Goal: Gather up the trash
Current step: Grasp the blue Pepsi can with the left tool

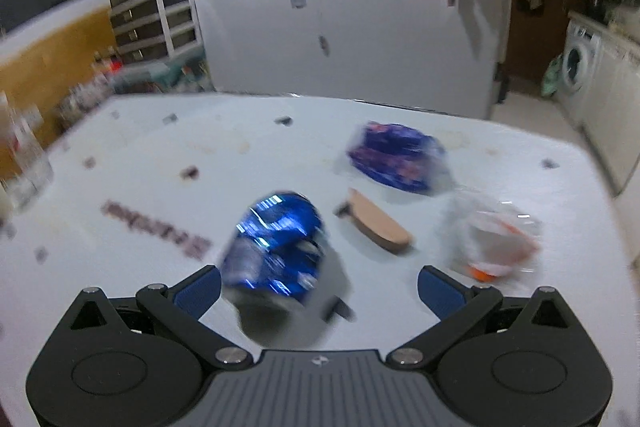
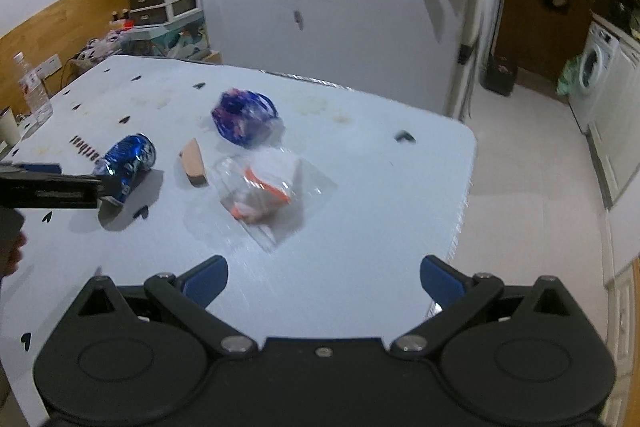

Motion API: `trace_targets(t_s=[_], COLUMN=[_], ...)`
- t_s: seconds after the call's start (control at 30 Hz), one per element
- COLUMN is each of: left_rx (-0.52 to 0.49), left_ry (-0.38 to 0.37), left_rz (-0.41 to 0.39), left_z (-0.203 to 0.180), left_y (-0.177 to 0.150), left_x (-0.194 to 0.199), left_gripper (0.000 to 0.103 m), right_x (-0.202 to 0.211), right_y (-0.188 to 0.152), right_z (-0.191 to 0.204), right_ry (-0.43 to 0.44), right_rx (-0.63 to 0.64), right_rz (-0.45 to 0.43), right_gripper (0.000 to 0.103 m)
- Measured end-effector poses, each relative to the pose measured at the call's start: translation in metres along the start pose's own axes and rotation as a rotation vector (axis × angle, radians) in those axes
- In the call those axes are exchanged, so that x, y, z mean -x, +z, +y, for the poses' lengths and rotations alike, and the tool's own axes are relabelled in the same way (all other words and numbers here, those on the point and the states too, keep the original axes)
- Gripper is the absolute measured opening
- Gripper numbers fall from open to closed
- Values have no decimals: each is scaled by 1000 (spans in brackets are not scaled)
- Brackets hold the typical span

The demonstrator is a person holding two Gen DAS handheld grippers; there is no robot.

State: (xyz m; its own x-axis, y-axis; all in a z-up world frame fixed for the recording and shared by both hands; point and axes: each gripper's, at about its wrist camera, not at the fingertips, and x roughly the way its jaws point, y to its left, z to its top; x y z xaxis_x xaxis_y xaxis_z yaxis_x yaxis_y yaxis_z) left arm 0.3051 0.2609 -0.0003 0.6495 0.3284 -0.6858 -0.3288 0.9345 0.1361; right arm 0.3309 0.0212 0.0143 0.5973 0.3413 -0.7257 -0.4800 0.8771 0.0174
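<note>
With jaws spread wide, the left gripper (image 1: 319, 287) frames the crushed blue can (image 1: 276, 247) lying on the table (image 1: 120, 267), apparently to pinch it, while the right gripper (image 2: 323, 281), jaws also wide, hovers short of the clear plastic bag (image 2: 264, 191).

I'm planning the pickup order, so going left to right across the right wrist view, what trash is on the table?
Blue can → tan wedge-shaped piece → clear plastic bag with orange inside. The blue wrapper overlaps these in the order, so it is left out.
</note>
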Motion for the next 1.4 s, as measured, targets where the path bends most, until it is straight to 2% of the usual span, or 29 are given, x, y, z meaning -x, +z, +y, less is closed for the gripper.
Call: trace_targets(t_s=[0.2, 0.4, 0.5, 0.57, 0.63, 0.77, 0.83, 0.9, 1.03, 1.2, 1.3, 1.4], left_rx=[-157, -312, -343, -332, -305, -178, -82, 22, 238, 388, 472, 537], left_ry=[131, 243, 294, 299, 284, 199, 133, 73, -70, -206, -304, -393], left_rz=[2, 37, 53, 70, 76, 78, 76, 65, 79, 118, 158, 203], left_z=[-20, -42, -42, -34, -24, 3, 17, 31, 53, 60, 59, 50], left_y=[6, -1, -1, 0, 2, 9, 11, 10, 2, -20, -34, -49], left_x=[-40, -76, -87, -93, -94, -85, -77, -65, -43, -17, -3, 9], left_gripper=[93, 86, 83, 70, 65, 57, 53, 41, 36, 34, 28, 23], right_x=[-10, -15, -16, -18, -20, -25, -28, -32, -39, -46, -46, -46], right_y=[16, 15, 13, 13, 12, 13, 14, 15, 18, 21, 23, 24], right_z=[11, 10, 7, 3, 0, -3, -2, 1, 7, 15, 19, 21], right_ry=[32, 64, 68, 65, 68, 81, 96, 111, 147, 215, 247, 301], right_rx=[-9, -22, -37, -49, -58, -70, -69, -61, -56, -67, -92, -127], right_rz=[-15, 2, 10, 17, 20, 24, 25, 28, 45, 75, 82, 96], right_gripper=[103, 103, 103, 103, 103, 103, 103, 103, 103, 97, 95, 86])
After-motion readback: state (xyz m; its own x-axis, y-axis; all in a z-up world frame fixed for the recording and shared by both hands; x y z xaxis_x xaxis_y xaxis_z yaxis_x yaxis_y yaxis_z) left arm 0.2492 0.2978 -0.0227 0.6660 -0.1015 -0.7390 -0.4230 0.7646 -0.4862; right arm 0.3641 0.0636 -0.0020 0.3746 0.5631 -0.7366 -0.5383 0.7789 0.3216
